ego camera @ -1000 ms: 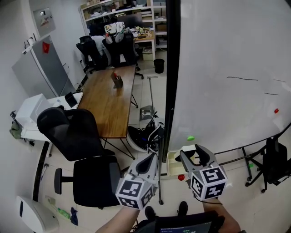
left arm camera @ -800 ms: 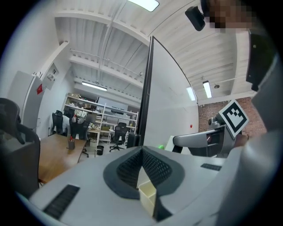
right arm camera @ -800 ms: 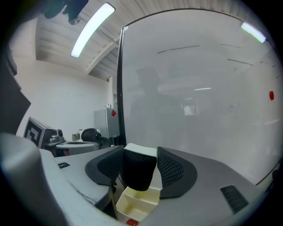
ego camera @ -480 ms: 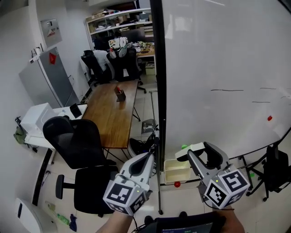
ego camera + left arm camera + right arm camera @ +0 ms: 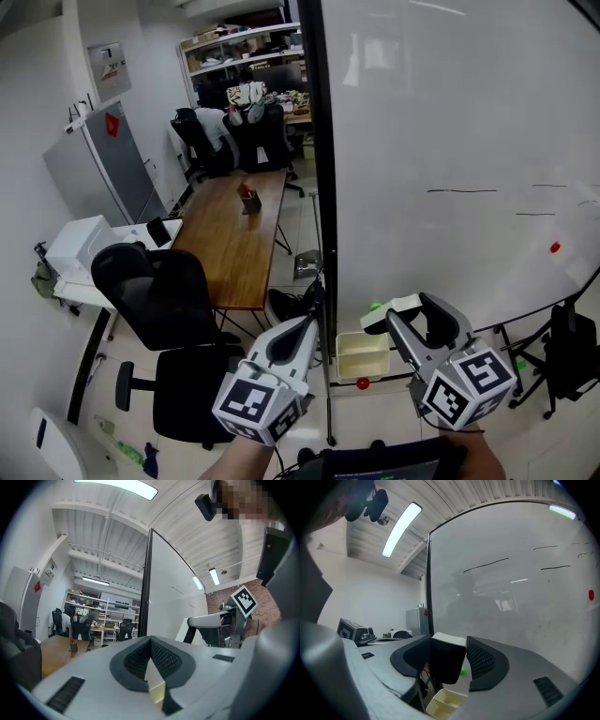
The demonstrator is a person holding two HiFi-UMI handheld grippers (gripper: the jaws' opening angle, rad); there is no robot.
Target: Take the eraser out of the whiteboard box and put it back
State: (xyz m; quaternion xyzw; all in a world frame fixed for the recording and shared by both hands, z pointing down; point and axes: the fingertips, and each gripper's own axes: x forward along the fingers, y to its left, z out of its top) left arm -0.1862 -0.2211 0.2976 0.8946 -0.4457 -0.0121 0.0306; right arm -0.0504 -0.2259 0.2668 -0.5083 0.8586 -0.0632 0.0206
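Left hand-held gripper (image 5: pixel 308 324) and right hand-held gripper (image 5: pixel 411 311) rose; one eraser (image 5: pixel 393 307), one box (image 5: pixel 364 364).

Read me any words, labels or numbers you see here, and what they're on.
No text is readable.
Whiteboard: only short dark strokes.
Left gripper, right gripper: square marker patterns, no letters.
Wall sign: too small to read.
Held eraser: no print.

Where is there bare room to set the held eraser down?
The cream plastic box at the white whiteboard's lower left corner looks empty inside. The long wooden table is bare except a small dark pen holder. Below the box, dark clutter crowds the floor.
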